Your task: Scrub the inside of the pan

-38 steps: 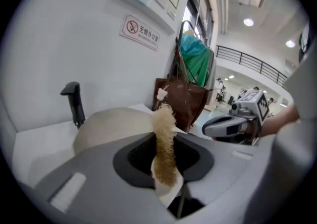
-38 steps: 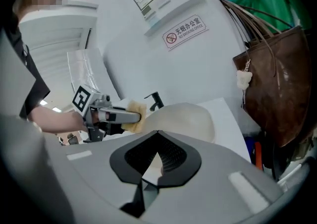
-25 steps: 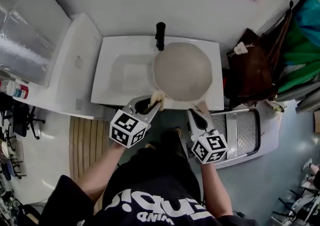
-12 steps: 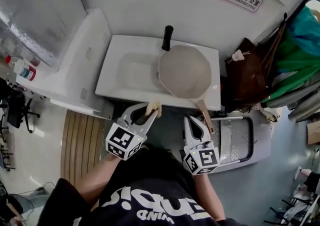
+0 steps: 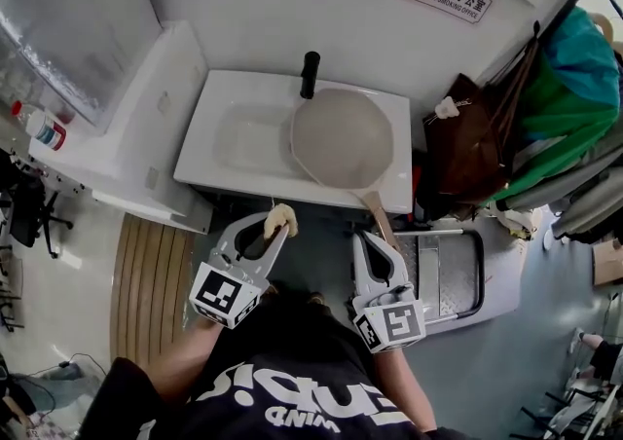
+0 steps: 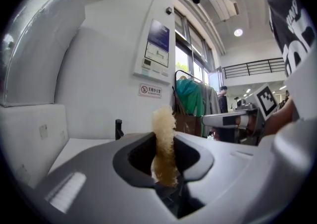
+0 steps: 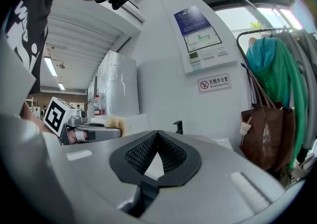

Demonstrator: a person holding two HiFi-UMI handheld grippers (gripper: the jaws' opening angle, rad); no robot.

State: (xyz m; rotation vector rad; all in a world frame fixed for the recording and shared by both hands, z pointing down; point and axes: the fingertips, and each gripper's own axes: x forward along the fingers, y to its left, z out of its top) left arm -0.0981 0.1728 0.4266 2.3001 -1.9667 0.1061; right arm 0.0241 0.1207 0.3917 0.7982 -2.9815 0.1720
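A round grey pan [image 5: 341,136] rests on the right side of the white sink [image 5: 229,97], with its handle [image 5: 375,211] sticking out over the front edge. My left gripper [image 5: 277,226] is shut on a beige scrubber [image 5: 280,215], held in front of the sink and apart from the pan. In the left gripper view the scrubber [image 6: 163,143] stands upright between the jaws. My right gripper [image 5: 368,238] hangs just below the handle's end, shut and empty; its ribbed pads [image 7: 143,154] meet at the tip.
A black faucet [image 5: 310,75] stands at the sink's back. A brown bag [image 5: 467,146] and green clothing [image 5: 569,107] hang at the right. A metal step stool [image 5: 453,277] sits at floor level on the right, a wooden mat [image 5: 151,282] on the left. A white counter [image 5: 136,127] adjoins the sink.
Both grippers have drawn back from the sink's front edge toward my body. The right gripper now sits lower, away from the pan's handle. The scrubber stays in the left gripper.
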